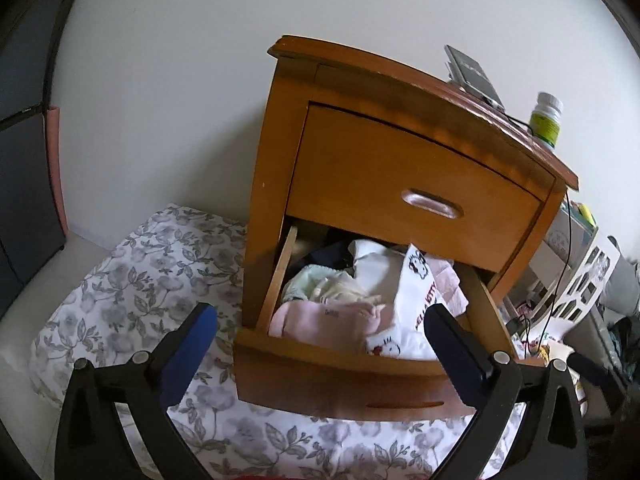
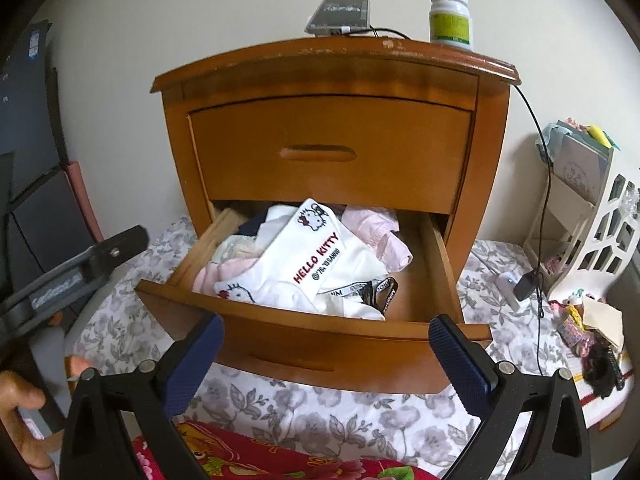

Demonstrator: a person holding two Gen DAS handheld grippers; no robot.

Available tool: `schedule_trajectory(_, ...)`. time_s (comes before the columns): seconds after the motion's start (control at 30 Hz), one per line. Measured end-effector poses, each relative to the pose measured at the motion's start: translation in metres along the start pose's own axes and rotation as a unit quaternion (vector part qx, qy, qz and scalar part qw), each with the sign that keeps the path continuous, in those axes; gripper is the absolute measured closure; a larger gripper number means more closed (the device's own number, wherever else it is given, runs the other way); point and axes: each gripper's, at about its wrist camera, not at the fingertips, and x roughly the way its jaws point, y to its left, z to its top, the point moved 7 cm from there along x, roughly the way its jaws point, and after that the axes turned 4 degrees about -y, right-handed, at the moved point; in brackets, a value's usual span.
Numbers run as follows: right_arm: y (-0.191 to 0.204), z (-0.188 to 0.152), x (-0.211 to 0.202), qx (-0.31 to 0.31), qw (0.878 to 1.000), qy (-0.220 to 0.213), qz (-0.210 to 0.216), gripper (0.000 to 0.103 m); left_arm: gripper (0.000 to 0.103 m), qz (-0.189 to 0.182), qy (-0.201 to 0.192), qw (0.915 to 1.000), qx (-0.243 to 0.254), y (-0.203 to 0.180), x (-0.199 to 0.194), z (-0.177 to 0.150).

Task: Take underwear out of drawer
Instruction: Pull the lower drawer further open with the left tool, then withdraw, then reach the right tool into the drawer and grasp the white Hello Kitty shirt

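Left gripper, right gripper jaws wide, empty

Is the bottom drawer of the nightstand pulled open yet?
Open: the bottom drawer juts out from the nightstand, exposing the underwear piled inside.

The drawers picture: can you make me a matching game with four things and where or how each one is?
Things:
1. top drawer
2. bottom drawer
3. white bottle
4. Hello Kitty cloth

Places or states:
A. lying in the open drawer
B. pulled out
C. pushed shut
D. standing on top of the nightstand

Pairs: 1-C, 2-B, 3-D, 4-A
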Motion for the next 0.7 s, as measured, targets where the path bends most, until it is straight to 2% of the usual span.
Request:
schedule_trajectory(0.2,0.001,0.0,0.009,-0.016,1.0,0.012,-0.015,0.0,0.0,-0.011,0.015,0.9994,0.03,-0.002,0.002,-0.019)
schedule_trajectory(0.43,0.006,0.008,0.017,-0.041,0.999,0.017,-0.027,0.0,0.0,-0.012,0.059,0.9958,0.069,-0.001,0.008,-0.046)
schedule_trajectory(0.7,0.016,0.032,0.019,-0.059,0.998,0.008,-0.019,0.0,0.0,-0.025,0.081,0.9946,0.06,0.008,0.018,-0.06)
